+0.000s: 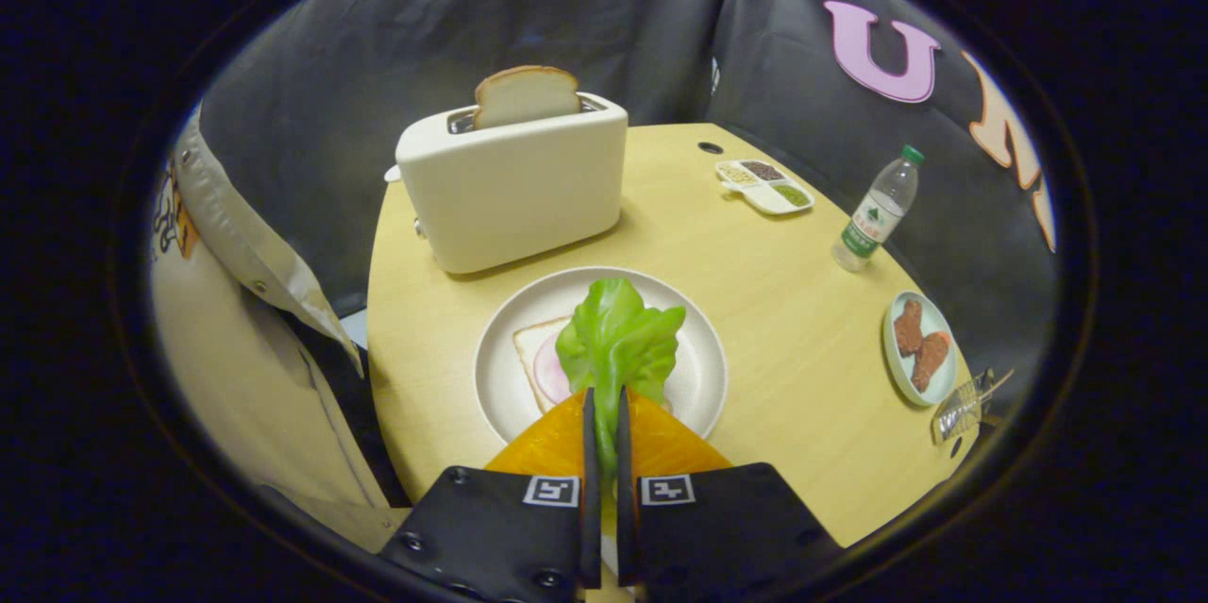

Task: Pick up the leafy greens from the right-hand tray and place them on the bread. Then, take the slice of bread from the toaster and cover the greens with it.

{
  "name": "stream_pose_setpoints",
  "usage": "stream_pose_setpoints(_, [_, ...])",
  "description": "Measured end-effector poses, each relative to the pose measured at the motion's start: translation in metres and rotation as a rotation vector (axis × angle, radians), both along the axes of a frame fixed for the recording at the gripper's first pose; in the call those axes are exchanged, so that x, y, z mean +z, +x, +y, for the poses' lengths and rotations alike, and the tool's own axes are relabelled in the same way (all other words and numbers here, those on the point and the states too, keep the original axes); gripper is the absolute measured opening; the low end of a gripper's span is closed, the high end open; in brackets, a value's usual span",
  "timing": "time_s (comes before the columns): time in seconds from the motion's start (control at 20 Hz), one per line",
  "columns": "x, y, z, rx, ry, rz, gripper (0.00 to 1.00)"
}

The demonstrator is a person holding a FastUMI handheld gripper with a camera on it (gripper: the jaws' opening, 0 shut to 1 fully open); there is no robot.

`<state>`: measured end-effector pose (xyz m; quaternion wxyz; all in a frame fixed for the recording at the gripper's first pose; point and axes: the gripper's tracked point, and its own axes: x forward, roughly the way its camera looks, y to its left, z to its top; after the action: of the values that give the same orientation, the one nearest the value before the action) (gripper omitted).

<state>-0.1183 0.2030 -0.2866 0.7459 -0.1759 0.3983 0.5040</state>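
Jaws clamping leafy greens [618, 339], above bread [534, 343]

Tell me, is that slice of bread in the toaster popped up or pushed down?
Popped up. The slice of bread stands well clear of the toaster slot, beyond the tool, which is shut on the leafy greens.
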Motion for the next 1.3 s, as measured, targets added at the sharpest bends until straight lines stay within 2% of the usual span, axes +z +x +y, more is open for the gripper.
stream_pose_setpoints(0.45, [-0.021,-0.012,0.036,0.076,-0.005,0.083,0.1])
stream_pose_setpoints(0.7, [-0.035,-0.005,0.038,0.067,-0.038,0.092,0.1])
stream_pose_setpoints(0.75, [-0.037,-0.003,0.038,0.067,-0.045,0.09,0.17])
stream_pose_setpoints(0.85, [-0.042,-0.002,0.037,0.069,-0.062,0.084,0.17])
stream_pose_setpoints(1.3, [-0.045,-0.003,0.039,0.073,-0.089,0.075,0.6])
